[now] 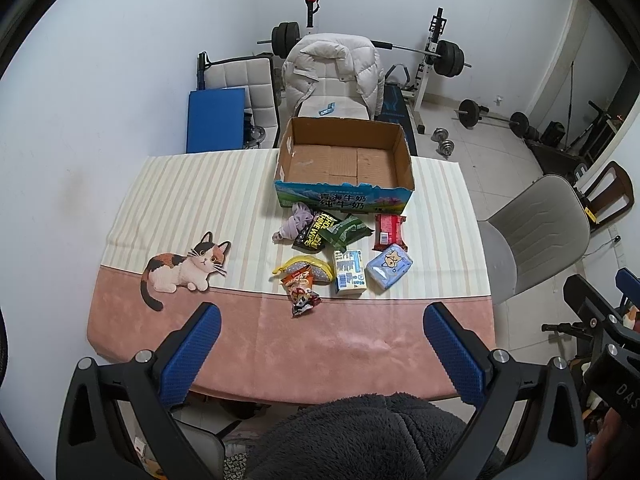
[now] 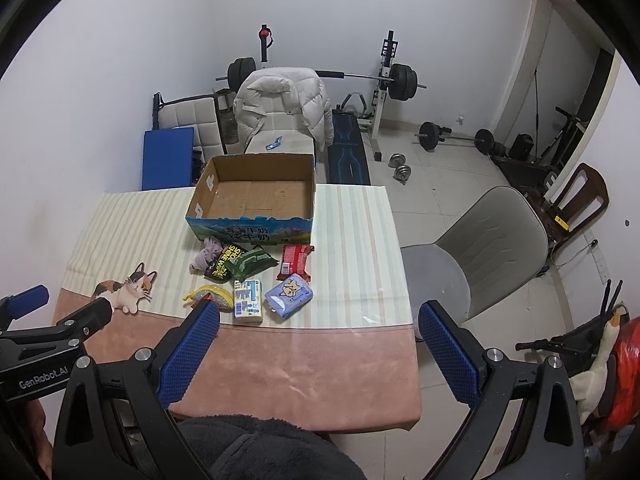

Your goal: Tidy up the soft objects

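Observation:
An open, empty cardboard box (image 1: 344,160) (image 2: 256,196) stands at the table's far side. In front of it lie several soft items: a purple cloth (image 1: 294,224), a black wipes pack (image 1: 314,232), a green pack (image 1: 345,232), a red pack (image 1: 389,230), a blue tissue pack (image 1: 390,265) (image 2: 289,293), a white-blue tissue pack (image 1: 350,272) (image 2: 249,301), a yellow scrubber (image 1: 306,267) and a snack bag (image 1: 302,292). My left gripper (image 1: 322,354) is open and empty above the near table edge. My right gripper (image 2: 320,354) is open and empty, nearer the table's right edge.
The table wears a striped and pink cloth (image 1: 360,340) with a cat picture (image 1: 184,268). A grey chair (image 1: 536,236) stands at the right. A chair with a white jacket (image 1: 334,72), a barbell rack and weights stand behind. The left gripper's side shows in the right wrist view (image 2: 60,332).

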The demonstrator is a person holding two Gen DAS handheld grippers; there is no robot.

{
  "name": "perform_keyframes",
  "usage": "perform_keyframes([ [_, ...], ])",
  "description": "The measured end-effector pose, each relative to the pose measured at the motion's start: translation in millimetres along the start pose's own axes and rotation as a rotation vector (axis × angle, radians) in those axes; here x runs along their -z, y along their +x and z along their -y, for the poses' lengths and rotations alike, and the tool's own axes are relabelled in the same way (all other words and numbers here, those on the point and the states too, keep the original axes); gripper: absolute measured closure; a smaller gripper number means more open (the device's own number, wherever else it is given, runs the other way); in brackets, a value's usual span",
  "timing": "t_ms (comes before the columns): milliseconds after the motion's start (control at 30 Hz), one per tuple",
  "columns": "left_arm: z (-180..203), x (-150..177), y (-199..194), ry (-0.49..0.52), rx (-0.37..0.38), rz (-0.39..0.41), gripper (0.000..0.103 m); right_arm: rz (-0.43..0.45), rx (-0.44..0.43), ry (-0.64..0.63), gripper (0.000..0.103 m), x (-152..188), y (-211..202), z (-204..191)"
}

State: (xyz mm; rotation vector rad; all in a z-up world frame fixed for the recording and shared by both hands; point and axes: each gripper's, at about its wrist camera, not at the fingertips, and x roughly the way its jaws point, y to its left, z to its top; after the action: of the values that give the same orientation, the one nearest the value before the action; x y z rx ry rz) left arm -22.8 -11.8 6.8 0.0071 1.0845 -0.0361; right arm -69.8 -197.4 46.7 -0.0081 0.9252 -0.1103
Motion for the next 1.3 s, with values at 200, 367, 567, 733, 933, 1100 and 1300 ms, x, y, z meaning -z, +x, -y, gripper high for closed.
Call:
perform_keyframes([
  [200, 0.0, 2.3, -0.6, 0.000, 0.008, 0.001, 0.000, 0.005, 0.003, -0.003, 0.001, 1.3, -0.2, -1.1],
  [367, -0.5, 0.5, -0.2, 0.001, 0.007, -0.003, 0.000, 0.008, 0.005, -0.007, 0.001, 3.1, -1.0, -2.2],
  [567, -1.5, -1.3, 0.3, -0.001, 0.011, -0.002, 0.000, 0.009, 0.006, -0.007, 0.001, 3.8, -1.1, -3.6],
  [733, -2.5, -2.0, 0.8, -0.002, 0.015, -0.004, 0.000, 0.008, 0.003, -0.009, 0.001, 3.2, -1.8, -5.4],
  [933, -9.9, -5.5, 9.3, -0.006, 0.039, -0.008, 0.000, -0.003, -0.020, 0.000, 0.001, 1.3, 1.3, -6.5],
  [1100, -22.7, -25.6, 57.7, 0.007, 0.009, -0.011, 0.000, -0.111, -0.104, 0.093, 0.001, -0.3, 56.2, 5.0],
  [1300, -57.6, -53.9, 187.7, 0.036, -0.118, -0.158, 0.000, -0.344, -0.200, 0.247, 0.001, 5.4, 211.1, 13.2],
])
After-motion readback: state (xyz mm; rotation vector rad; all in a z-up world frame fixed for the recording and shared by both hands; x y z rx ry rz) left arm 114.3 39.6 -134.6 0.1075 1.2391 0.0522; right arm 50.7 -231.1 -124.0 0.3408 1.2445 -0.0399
